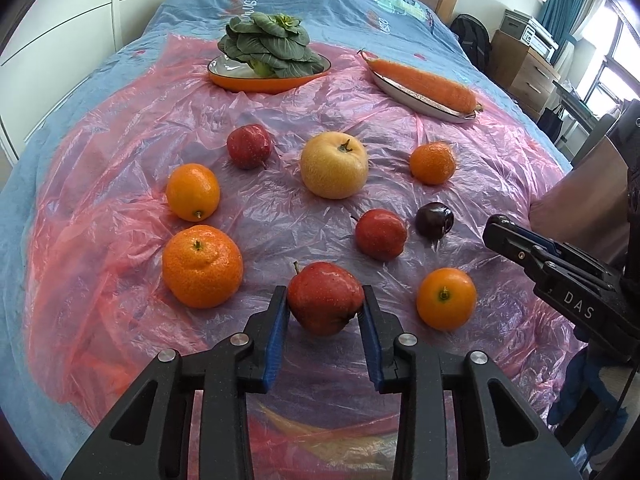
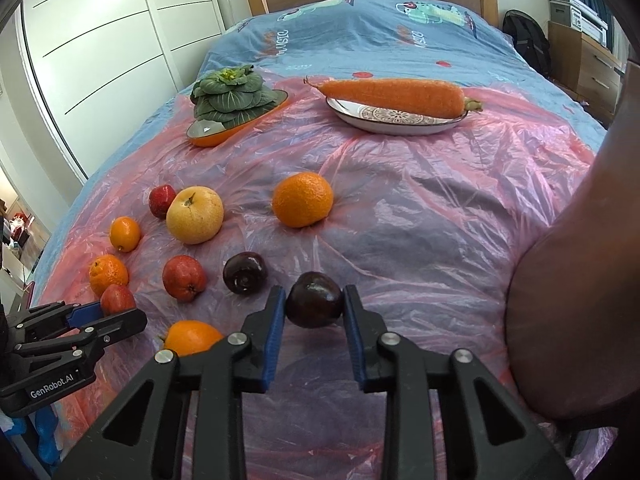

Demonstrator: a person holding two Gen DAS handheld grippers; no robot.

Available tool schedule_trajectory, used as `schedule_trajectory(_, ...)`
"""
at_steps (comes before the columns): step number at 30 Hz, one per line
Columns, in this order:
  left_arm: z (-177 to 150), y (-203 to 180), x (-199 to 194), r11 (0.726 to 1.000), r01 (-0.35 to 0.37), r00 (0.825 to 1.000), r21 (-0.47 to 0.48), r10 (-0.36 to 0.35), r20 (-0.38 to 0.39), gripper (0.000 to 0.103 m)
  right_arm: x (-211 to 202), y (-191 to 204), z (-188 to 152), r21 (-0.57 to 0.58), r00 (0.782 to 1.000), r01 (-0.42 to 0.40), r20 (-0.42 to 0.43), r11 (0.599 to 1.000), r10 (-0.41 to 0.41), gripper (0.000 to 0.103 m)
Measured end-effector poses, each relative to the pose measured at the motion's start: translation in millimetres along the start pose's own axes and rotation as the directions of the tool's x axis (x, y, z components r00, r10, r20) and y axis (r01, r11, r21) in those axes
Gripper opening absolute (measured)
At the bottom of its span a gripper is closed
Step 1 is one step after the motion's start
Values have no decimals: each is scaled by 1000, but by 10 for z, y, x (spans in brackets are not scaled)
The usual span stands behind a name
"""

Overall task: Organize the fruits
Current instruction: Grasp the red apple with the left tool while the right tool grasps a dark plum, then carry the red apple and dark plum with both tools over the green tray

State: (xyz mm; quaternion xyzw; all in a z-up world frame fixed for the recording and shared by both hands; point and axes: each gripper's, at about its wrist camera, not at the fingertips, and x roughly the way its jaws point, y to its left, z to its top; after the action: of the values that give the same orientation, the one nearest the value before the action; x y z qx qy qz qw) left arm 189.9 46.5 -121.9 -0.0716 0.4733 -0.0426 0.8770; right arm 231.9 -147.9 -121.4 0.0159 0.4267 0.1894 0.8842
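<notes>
On a bed draped in pink plastic sheet (image 1: 120,208): scattered fruit. Left gripper (image 1: 325,304) clamped around glossy red apple (image 1: 324,298) at near edge; right gripper (image 2: 314,306) clamped around dark, shiny plum (image 2: 315,305).

Both the left gripper (image 1: 325,308) and the right gripper (image 2: 314,306) are matte black plastic with triangular cut-outs, round silver screws at the joints and ribbed blue finger pads (image 1: 276,340), one side printed "DAS", another "GenRobot.AI", with bare skin at frame right.
</notes>
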Motion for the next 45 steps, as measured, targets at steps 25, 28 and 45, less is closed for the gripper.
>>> schedule_trajectory(25, -720, -1497, -1122, 936, 256, 967, 241, -244, -77, 30, -1853, -560, -1093, 215, 993, 30, 103, 976, -53, 10)
schedule_trajectory(28, -786, -1897, -1213, 908, 289, 957, 303, -273, -95, 30, -2063, -857, -1217, 275, 987, 63, 124, 959, -101, 10)
schedule_trajectory(45, -700, -4039, -948, 748, 362, 929, 557, -336, -154, 30, -2717, -2681, -1354, 491, 918, 184, 223, 852, -327, 10)
